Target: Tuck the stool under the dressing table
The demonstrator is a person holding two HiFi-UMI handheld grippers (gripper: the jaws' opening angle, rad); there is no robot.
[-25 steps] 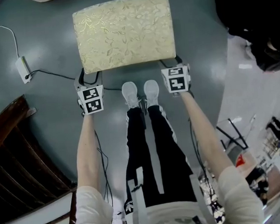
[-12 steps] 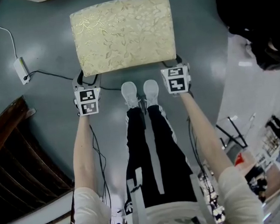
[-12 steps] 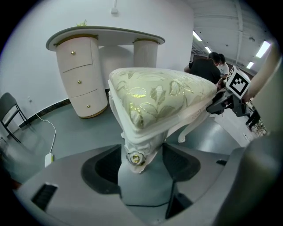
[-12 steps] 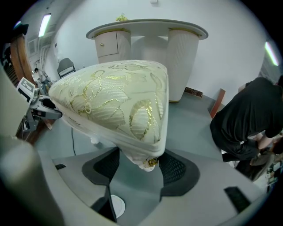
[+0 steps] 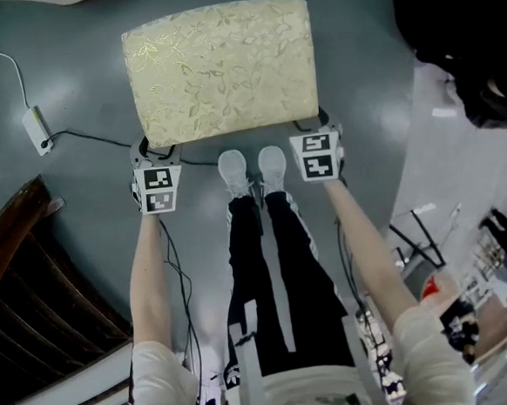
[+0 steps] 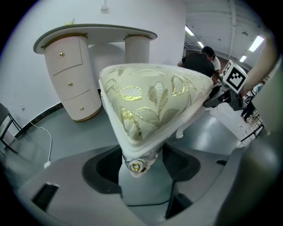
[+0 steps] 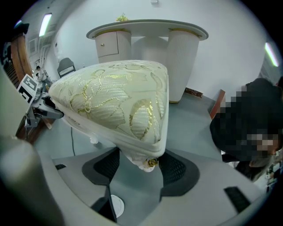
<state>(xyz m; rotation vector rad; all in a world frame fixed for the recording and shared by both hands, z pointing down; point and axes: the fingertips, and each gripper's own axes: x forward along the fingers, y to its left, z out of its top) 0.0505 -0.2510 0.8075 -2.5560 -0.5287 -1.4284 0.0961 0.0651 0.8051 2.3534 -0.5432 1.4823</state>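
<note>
In the head view, the stool [image 5: 221, 69] had the left gripper [image 5: 156, 149] and right gripper [image 5: 321, 124] at its two near corners, likely for an even push. Left gripper view: clenched on one corner, with the dressing table [image 6: 95, 35] well ahead. Right gripper view: the jaws, having just been closing, grasped the other corner.

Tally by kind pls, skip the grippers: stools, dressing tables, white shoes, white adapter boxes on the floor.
stool: 1
dressing table: 1
white shoes: 2
white adapter box: 1
Total: 5
</note>
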